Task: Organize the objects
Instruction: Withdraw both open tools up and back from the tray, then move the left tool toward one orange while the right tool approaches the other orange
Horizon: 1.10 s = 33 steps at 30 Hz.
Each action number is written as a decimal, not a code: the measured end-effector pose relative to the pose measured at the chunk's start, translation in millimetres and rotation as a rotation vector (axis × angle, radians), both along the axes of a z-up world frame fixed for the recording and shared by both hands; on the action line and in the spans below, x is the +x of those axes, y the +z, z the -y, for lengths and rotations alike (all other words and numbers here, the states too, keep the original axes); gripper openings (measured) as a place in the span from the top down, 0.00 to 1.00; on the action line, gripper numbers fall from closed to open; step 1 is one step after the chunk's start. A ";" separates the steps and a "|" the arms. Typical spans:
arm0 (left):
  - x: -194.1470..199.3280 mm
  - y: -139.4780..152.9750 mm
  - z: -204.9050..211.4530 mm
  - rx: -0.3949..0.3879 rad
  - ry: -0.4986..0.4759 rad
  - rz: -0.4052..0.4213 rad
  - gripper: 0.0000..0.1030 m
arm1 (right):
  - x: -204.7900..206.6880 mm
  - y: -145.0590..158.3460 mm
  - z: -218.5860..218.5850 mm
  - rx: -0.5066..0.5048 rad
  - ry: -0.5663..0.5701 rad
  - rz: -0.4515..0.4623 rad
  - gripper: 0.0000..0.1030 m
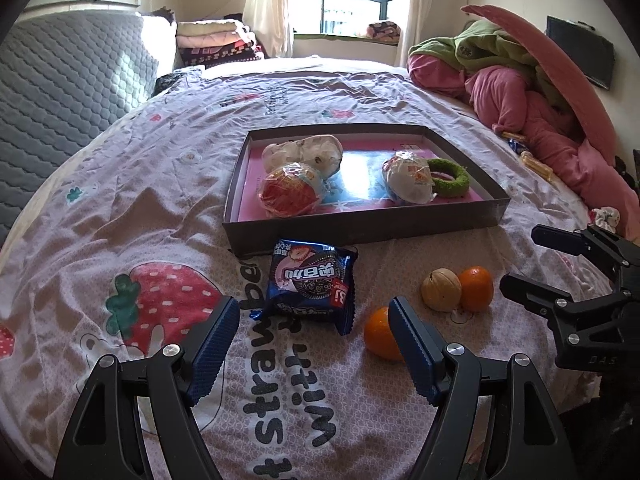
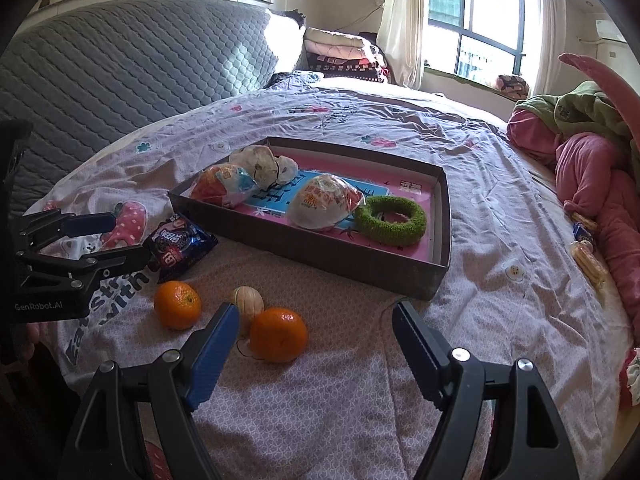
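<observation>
Item: loose goods on the strawberry-print bedspread [image 1: 168,208], to be gathered into the shallow cardboard tray [image 1: 360,224].

Snack packet [image 1: 310,286]: blue foil, light, crinkly, likely slippery; lies just before the tray's near wall, ahead of the left gripper [image 1: 314,344] and between the lines of its fingers. Best taken across the puffed middle, gently, since the contents probably crumble.

Near tangerine [image 2: 278,334]: round, firm, smooth, prone to roll; touching a pale walnut-like item [image 2: 249,305]. It sits ahead of the right gripper [image 2: 316,350], close to its left finger. Best pinched across the widest part.

Second tangerine [image 2: 177,305]: apart from the pair, just beside the left gripper's right finger.

Already in tray: two wrapped rounds [image 2: 326,206], a pale crumpled wrapper [image 2: 260,164], a green knitted ring [image 2: 391,220].

Tongs: both pairs stand wide and carry nothing, hovering above the spread.
</observation>
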<state>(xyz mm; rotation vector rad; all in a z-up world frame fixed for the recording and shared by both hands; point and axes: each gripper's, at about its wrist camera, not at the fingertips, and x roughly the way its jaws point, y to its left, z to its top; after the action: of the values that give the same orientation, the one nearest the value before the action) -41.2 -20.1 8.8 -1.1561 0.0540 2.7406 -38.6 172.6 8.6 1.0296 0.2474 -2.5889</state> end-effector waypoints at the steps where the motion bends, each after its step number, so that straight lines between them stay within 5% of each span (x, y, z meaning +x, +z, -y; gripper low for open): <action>1: 1.4 -0.6 -2.1 0.001 -0.008 0.001 0.25 | 0.3 -1.5 0.2 0.002 0.003 0.003 0.24; 33: 0.8 -30.1 -35.7 -0.010 -0.088 0.089 0.25 | -0.2 -28.3 11.1 0.086 0.041 0.070 0.24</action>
<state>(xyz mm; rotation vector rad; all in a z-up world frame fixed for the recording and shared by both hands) -40.4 15.6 -21.3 -1.2453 0.1047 2.6130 -38.8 161.5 -19.7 1.1312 0.3612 -2.5197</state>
